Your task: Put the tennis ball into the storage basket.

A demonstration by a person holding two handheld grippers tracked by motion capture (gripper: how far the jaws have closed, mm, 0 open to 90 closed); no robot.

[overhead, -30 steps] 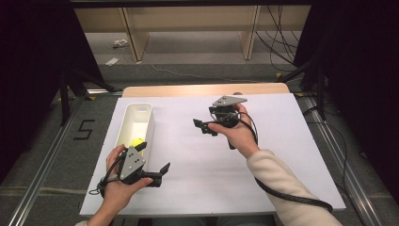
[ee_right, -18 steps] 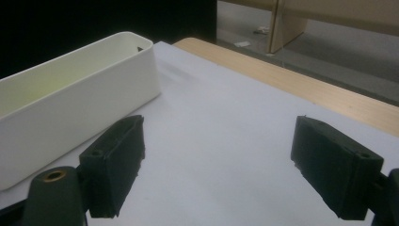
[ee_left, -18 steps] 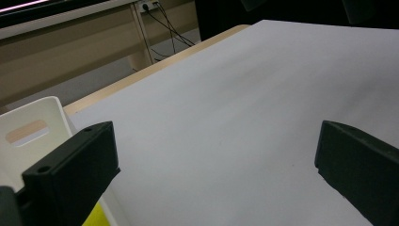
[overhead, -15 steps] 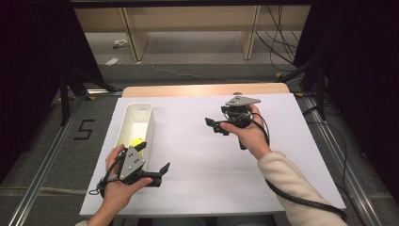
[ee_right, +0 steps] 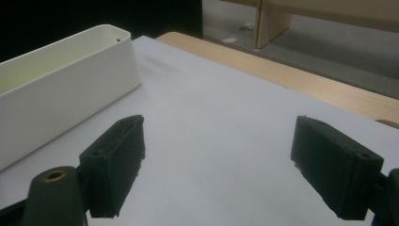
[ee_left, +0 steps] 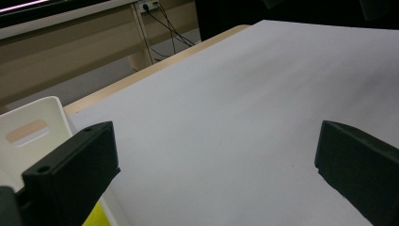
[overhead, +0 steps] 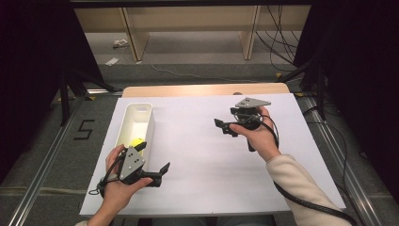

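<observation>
High view: two hand-held grippers over a white-covered table.
Left gripper (overhead: 157, 170), jaws apart and empty, sits just beside the white bin (overhead: 128, 123) holding a yellow object (overhead: 137, 142); right gripper (overhead: 225, 127), released and empty, hovers well apart.

The table (overhead: 207, 89) has a light wood top. You can see the wood as a thin strip along the far edge. A big white sheet (overhead: 202, 165) lies flat on the table and covers almost all of it, right up to the near edge. On the left part of the sheet stands a long white bin (overhead: 141, 117). It points from the near side to the far side. A yellow thing (overhead: 137, 142) lies inside the bin near its close end. The table stands on a grey floor (overhead: 61, 160).
</observation>
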